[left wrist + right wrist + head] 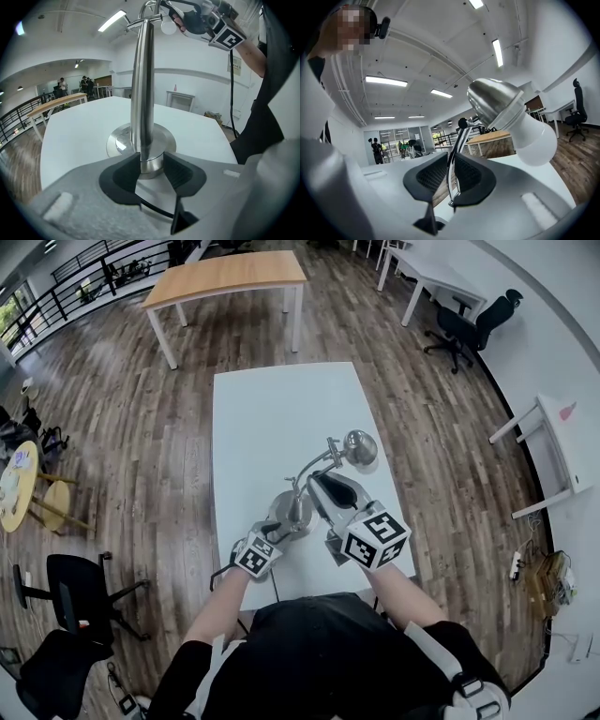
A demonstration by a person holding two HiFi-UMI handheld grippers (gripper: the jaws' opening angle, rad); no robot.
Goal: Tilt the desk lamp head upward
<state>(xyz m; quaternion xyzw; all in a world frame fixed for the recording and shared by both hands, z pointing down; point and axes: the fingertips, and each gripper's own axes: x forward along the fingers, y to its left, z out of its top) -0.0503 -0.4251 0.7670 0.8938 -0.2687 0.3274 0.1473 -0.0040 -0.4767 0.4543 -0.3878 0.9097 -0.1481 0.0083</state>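
A chrome desk lamp stands on the near end of the white table [272,409]. Its round base [291,512] is by the front edge, and its head [359,446] hangs to the right on a thin curved arm. My left gripper [151,166] is shut on the upright post [142,93] just above the base [161,140]. My right gripper [451,176] is higher up, with the thin arm [457,140] pinched between its pads. Just beyond them are the shade [494,105] and white bulb [534,140]. In the head view, the right gripper [323,479] reaches in from the near right.
The lamp's black cord [154,208] runs under the left gripper toward the table's near edge. A wooden table [225,277] stands further back, and office chairs [80,587] [469,329] are on the wood floor on both sides. A white desk [562,437] is at right.
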